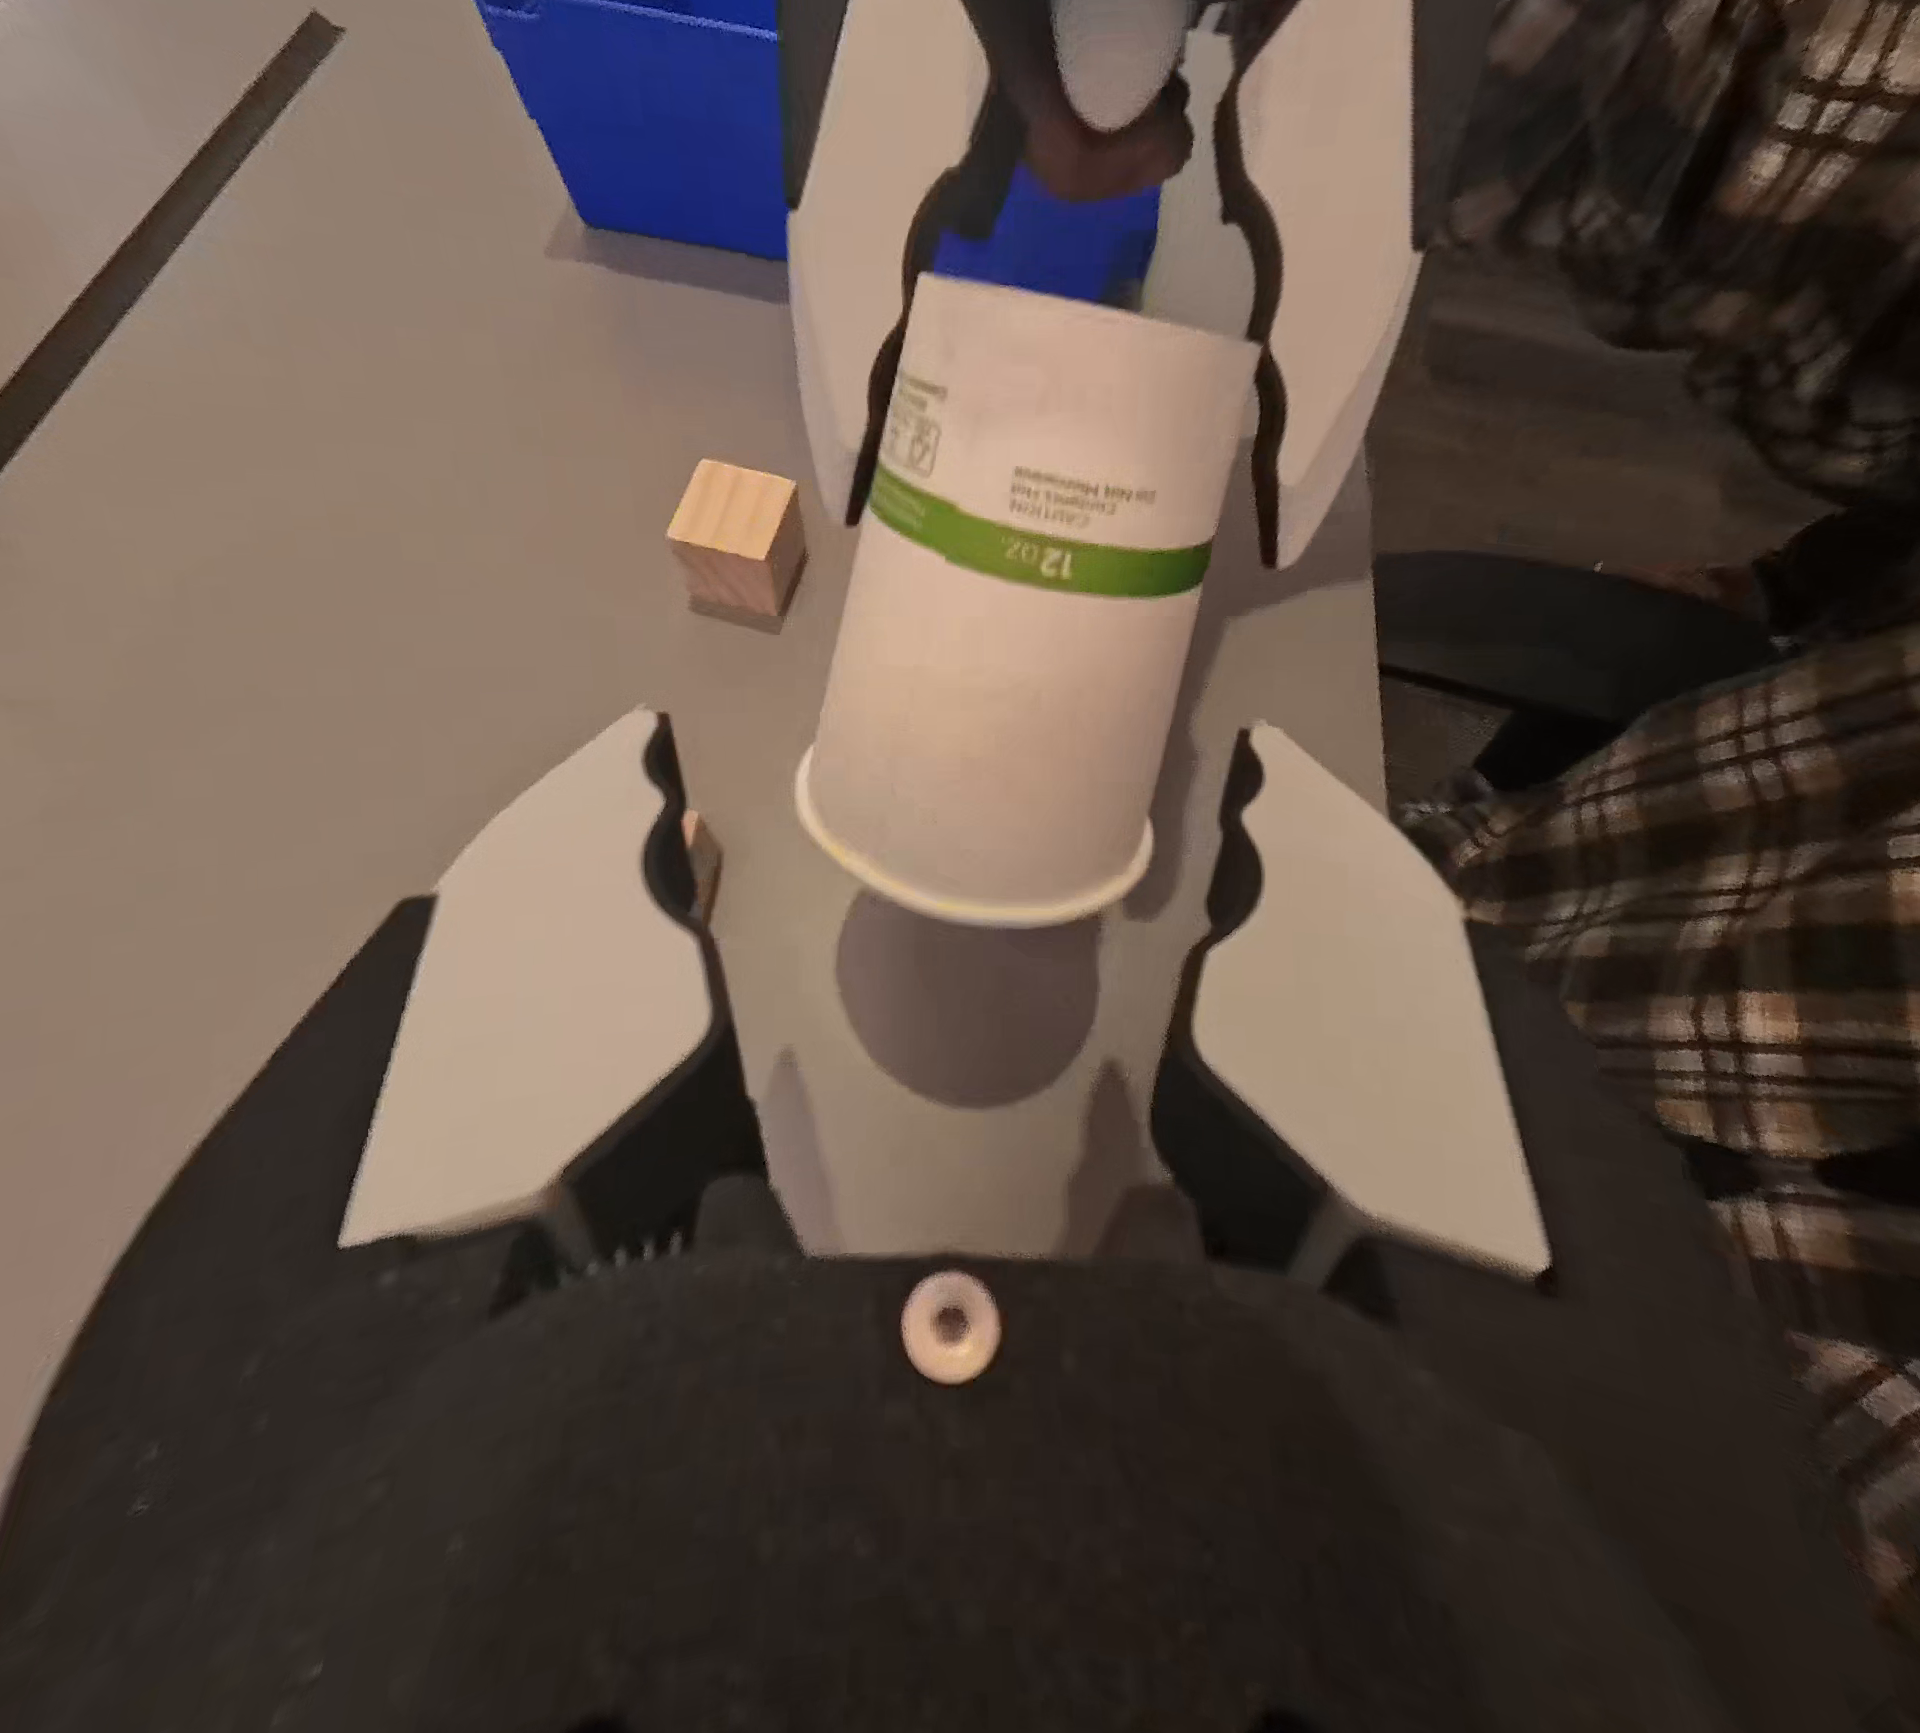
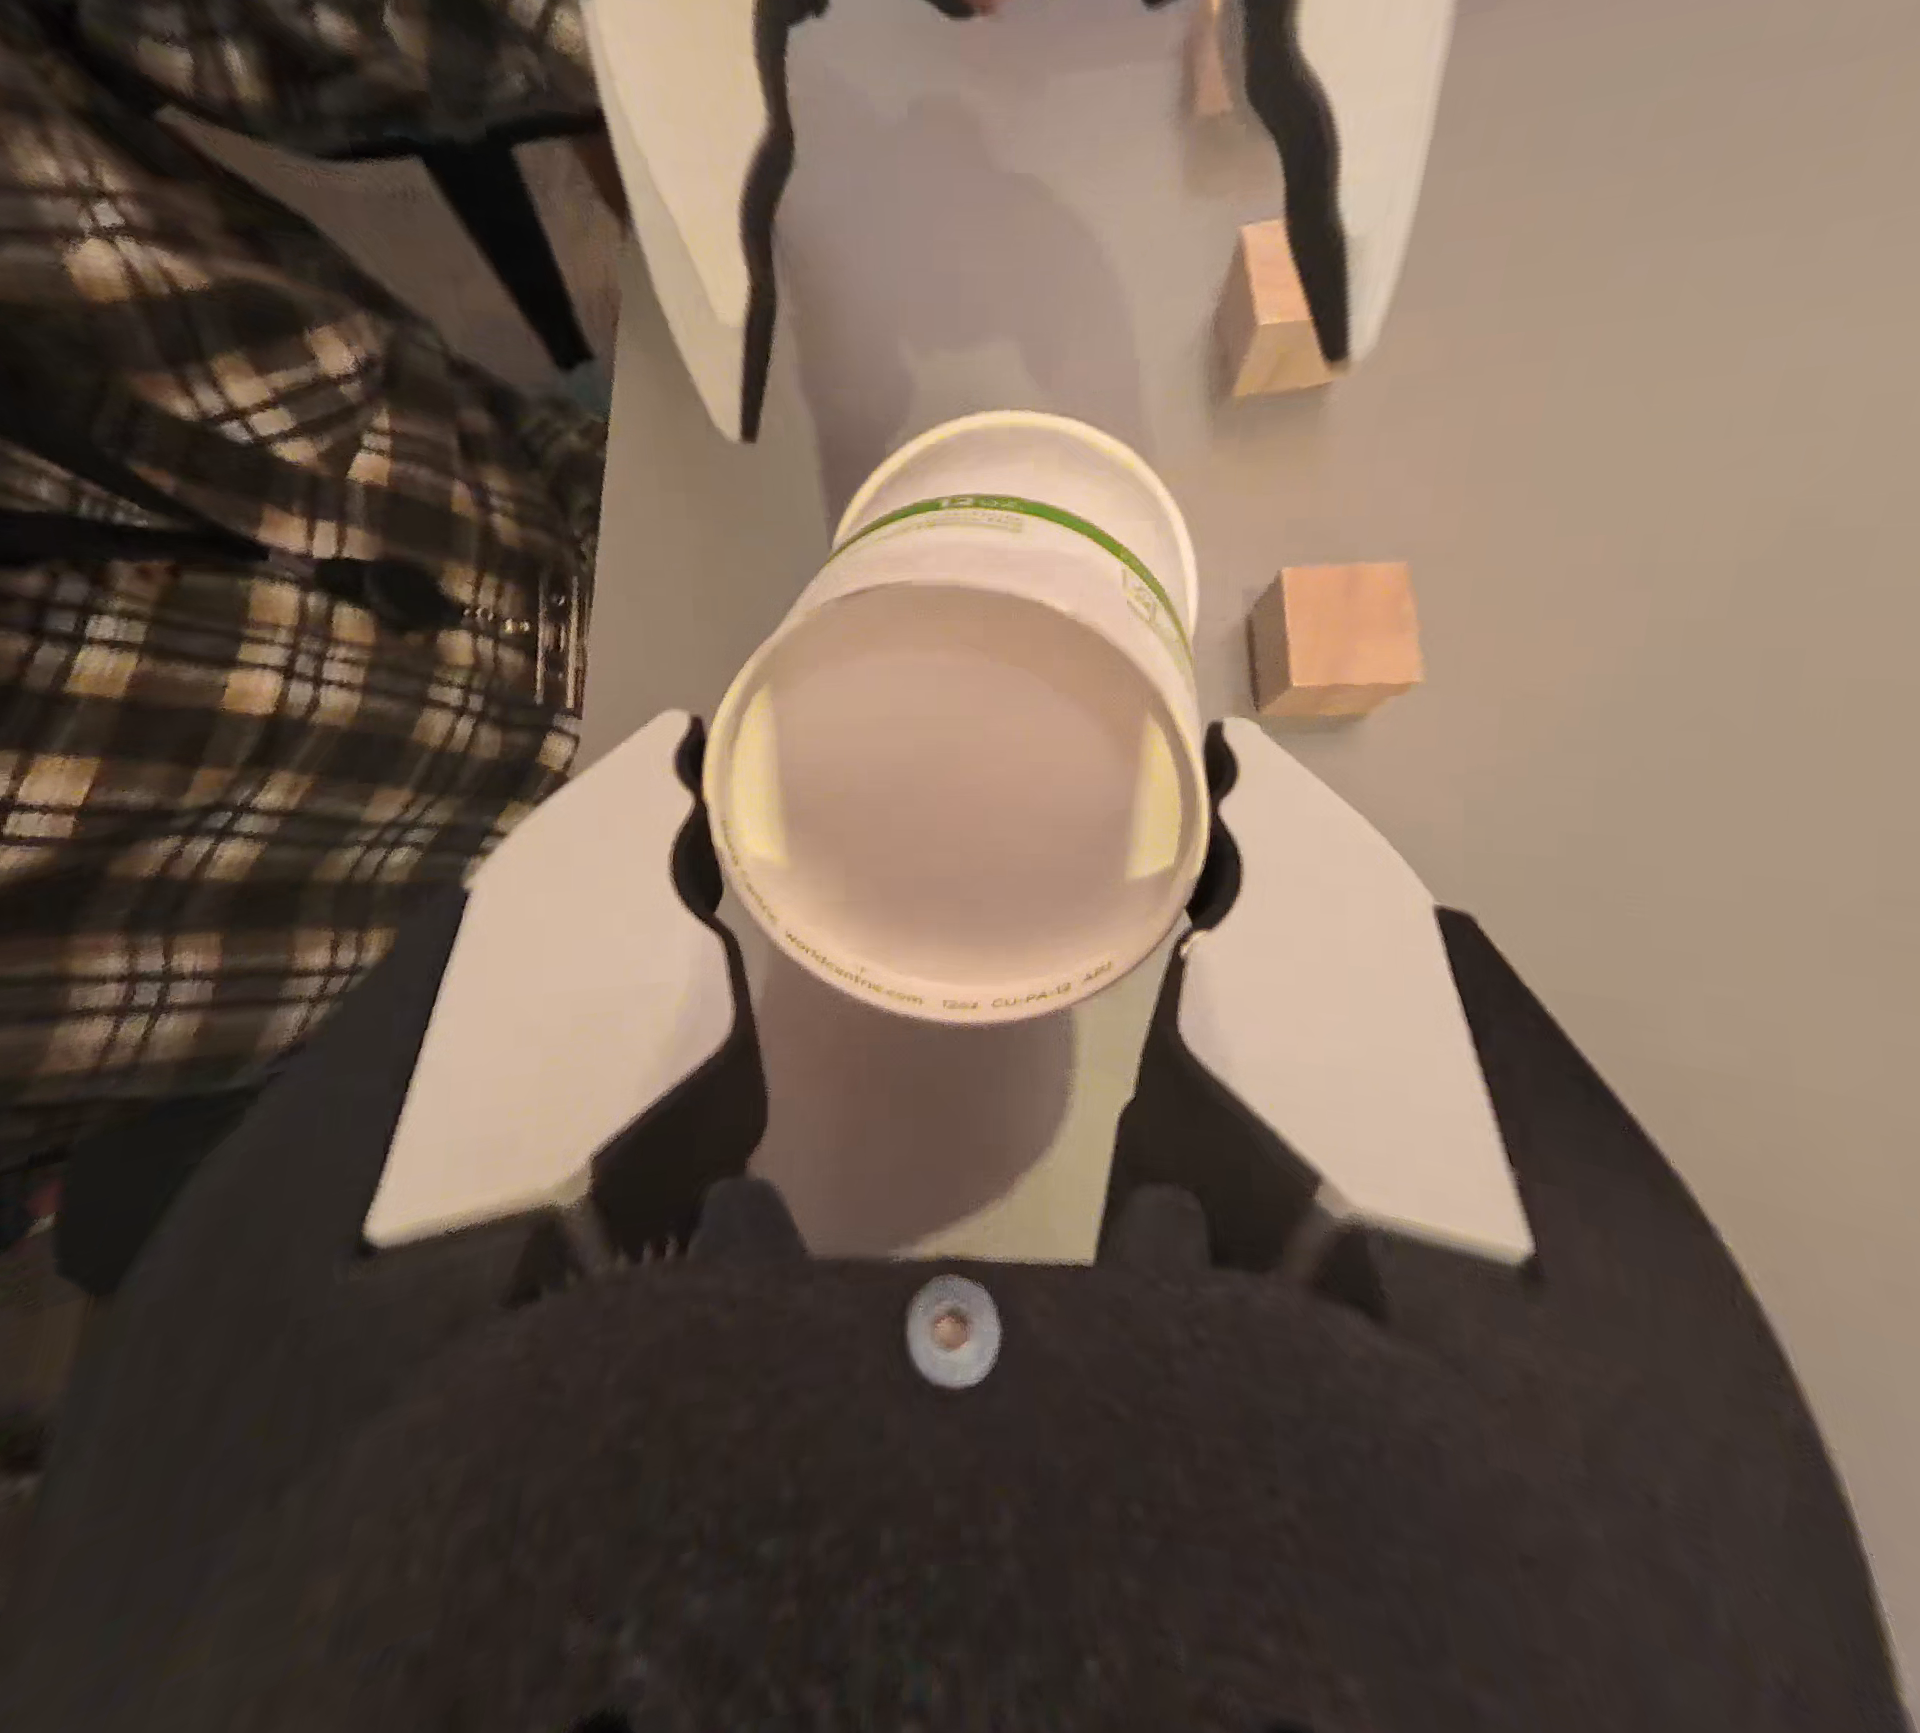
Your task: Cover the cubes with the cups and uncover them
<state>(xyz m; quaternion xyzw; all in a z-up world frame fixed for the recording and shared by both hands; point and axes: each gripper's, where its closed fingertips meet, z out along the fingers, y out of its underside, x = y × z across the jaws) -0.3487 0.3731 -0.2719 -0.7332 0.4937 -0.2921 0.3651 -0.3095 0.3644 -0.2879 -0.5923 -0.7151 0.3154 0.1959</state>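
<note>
Cup [image 2: 966, 748] inverted, lifted | right gripper [image 2: 951, 821] clamps it | left gripper [image 1: 951, 810] spread, empty

Warm dim light, motion blur, wide-angle distortion

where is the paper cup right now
The paper cup hangs upside down above the table, gripped near its base by the right hand-held gripper, with a wooden cube lying nearby.
</note>
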